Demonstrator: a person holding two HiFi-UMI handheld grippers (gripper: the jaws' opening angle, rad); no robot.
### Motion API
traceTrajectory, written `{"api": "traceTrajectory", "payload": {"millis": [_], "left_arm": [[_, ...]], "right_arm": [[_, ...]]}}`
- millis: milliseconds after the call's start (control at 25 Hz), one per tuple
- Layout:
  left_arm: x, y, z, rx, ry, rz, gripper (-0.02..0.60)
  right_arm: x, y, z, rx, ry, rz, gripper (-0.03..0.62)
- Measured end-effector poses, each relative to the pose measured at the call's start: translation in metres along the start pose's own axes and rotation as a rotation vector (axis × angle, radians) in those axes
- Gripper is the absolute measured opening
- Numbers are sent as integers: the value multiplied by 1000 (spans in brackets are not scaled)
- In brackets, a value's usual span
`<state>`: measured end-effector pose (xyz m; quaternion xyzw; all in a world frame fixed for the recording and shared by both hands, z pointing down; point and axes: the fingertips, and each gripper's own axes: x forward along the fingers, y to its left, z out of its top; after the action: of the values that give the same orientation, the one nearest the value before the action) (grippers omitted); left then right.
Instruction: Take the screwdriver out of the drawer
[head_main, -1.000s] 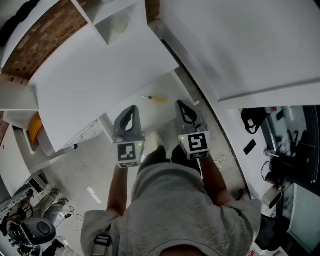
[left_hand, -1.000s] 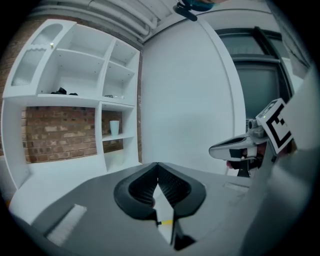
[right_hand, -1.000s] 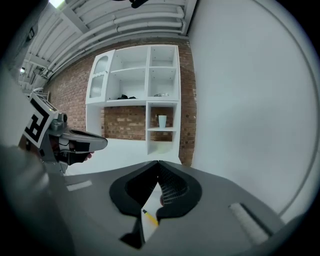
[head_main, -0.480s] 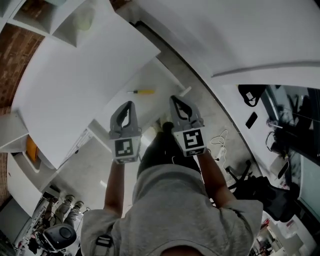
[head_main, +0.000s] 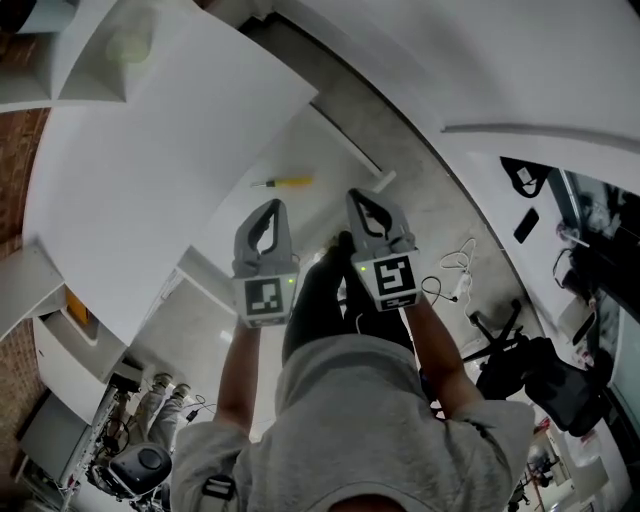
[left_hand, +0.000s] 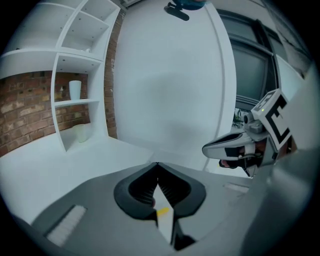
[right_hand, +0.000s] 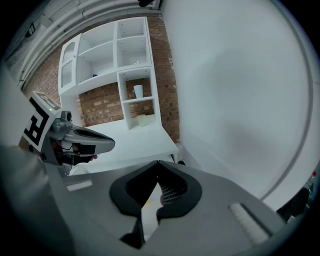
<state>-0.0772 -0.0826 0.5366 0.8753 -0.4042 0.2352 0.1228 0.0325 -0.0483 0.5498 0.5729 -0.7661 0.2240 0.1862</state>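
Looking down from the head view, I have both claws out in front of me, side by side and a little apart. The left claw is pinched fully together with nothing in it; its own view shows the tips meeting at a point. The right claw reads the same in its view: tips touching, nothing gripped.

The screwdriver, yellow handle and thin shaft, lies flat on a white surface just beyond the claw tips, nearer the left one. I take that surface for the open drawer under the edge of the white table, though this steep angle makes it hard to be sure. Neither claw touches the screwdriver.

In the left gripper view a sliver of yellow shows through the gap below the closed tips, and the right claw hangs in at the right. Beyond it stand a white shelf with a cup on it and a brick wall.
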Motion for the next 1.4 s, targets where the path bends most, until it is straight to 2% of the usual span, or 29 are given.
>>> {"api": "traceTrajectory", "payload": {"millis": [240,440,600,880,1160,1200,1400], "left_arm": [[30,-2,-26,24,51,-24,12],[50,0,-61,5,111,-31,12],[65,-2,-85,72,158,-39,12],[84,1,-120,72,210,-66,12],[95,2,-136,124,274,-94,16],[96,0,-140,134,283,-112,79],[105,-3,-157,189,338,-161,149]], "right_arm": [[28,-13,-22,11,29,15,3],[44,-19,-35,19,48,26,3],[51,-27,-44,32,54,31,3],[57,-32,-50,18,59,34,3],[55,-37,-60,41,79,32,3],[55,-38,-61,41,79,30,3],[53,-44,-59,53,66,18,3]]}}
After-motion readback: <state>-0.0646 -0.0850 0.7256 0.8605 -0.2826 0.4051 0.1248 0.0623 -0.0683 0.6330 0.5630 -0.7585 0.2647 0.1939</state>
